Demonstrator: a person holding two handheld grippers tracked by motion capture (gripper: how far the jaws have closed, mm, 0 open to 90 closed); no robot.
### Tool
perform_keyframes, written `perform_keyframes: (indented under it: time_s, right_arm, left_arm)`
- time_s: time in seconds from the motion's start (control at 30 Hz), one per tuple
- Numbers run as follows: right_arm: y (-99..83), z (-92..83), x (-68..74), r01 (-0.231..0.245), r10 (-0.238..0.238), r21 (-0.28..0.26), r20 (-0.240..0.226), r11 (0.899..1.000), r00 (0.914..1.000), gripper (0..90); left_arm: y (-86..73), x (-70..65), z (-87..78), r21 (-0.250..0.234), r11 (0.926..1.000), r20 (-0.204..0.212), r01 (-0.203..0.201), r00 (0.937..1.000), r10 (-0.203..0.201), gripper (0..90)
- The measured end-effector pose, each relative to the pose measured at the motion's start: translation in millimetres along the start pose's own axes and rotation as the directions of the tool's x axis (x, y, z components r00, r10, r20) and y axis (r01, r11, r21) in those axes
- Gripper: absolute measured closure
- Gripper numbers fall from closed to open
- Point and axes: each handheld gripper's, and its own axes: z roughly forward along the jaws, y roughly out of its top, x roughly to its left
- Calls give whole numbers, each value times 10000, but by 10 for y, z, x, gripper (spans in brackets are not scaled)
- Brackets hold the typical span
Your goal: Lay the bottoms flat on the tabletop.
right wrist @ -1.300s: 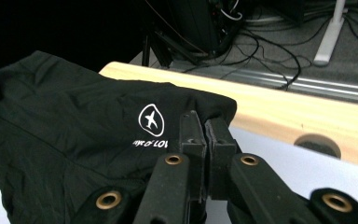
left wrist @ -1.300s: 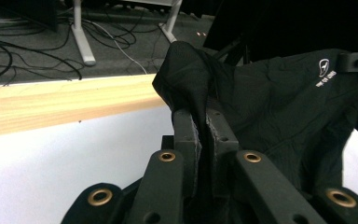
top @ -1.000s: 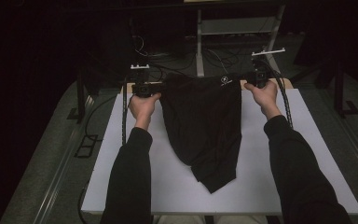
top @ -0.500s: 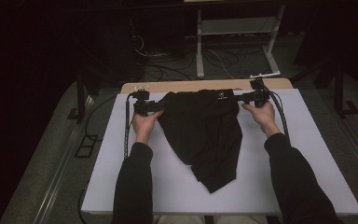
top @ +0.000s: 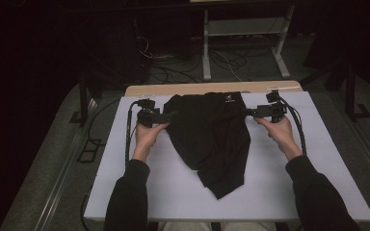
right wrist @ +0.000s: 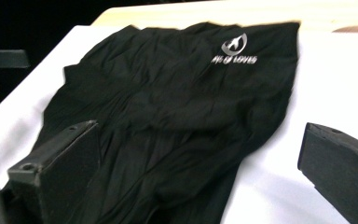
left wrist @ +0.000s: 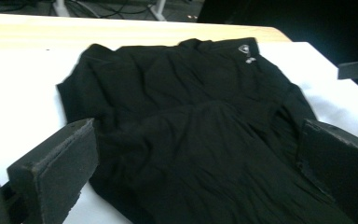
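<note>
We record one flat white rectangular table (top: pixel 318 159), pale wooden far edge; lying directly on it, one crumpled black cloth garment (top: pixel 212 134).

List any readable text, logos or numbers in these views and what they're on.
Garment: pale flame-like logo near its top edge, with one line of pale lettering under it, too blurred to read.
The same mark in the left gripper view and the high view: too small to read.
No other text.
</note>
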Motion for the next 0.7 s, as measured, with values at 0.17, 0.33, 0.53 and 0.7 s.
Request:
perform_keyframes:
  time_s: [0.17,0.33,0.53,0.7]
  right_arm:
    - [-166,-73,48,168,-166,241,-100,9996,9998,0]
    - [-317,-155,136,256,-249,225,-341,9994,9991,0]
    - [-522,-223,306,468,-449,302,-623,9984,9970,0]
    - [-629,-292,488,829,-806,290,-735,9961,9940,0]
  left_arm:
    - [-63,-111,-76,8,9997,336,-248,9991,248,1]
    - [-174,-207,-129,-23,9995,684,-303,9972,304,1]
    - [-329,-310,-188,52,9988,930,-483,9945,476,1]
    - [-430,-418,-238,-6,9982,1194,-598,9911,594,1]
